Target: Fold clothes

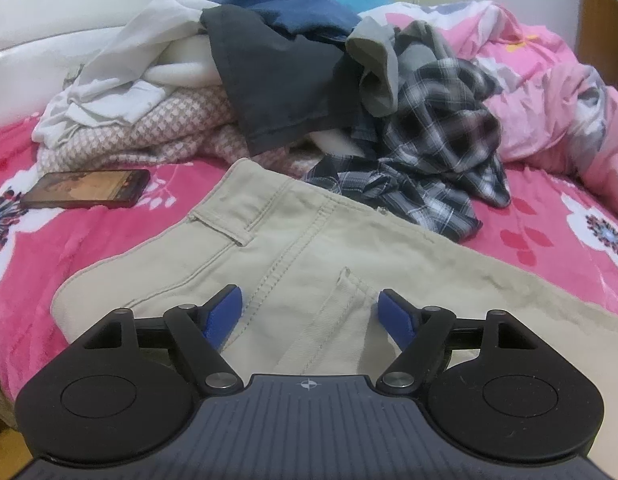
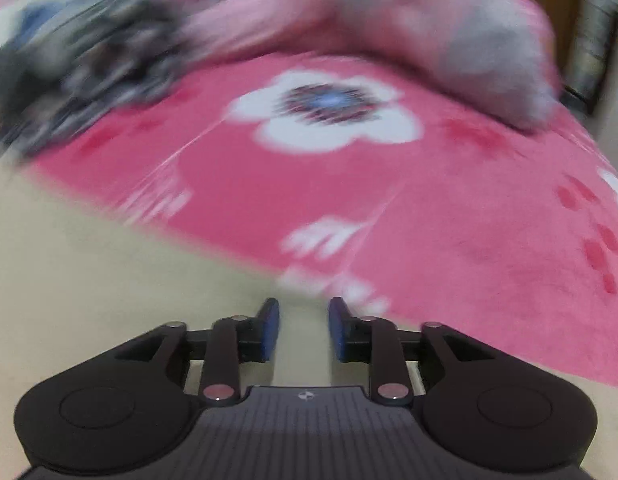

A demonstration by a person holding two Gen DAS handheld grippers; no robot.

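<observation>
lying flat, beige trousers (image 1: pixel 309 248), waistband up

The right wrist view is smeared with motion blur; the dark clothes (image 2: pixel 81 64) at upper left cannot be identified. The beige trousers (image 1: pixel 309 248) run off the left wrist view's right edge.

Both tools look alike: the left gripper (image 1: pixel 310 312) and the right gripper (image 2: pixel 303 328) have glossy black linkage arms, silver pivot screws, blue pads and a ribbed grey body bearing a small crosshair mark, though the right view is blurred.
</observation>
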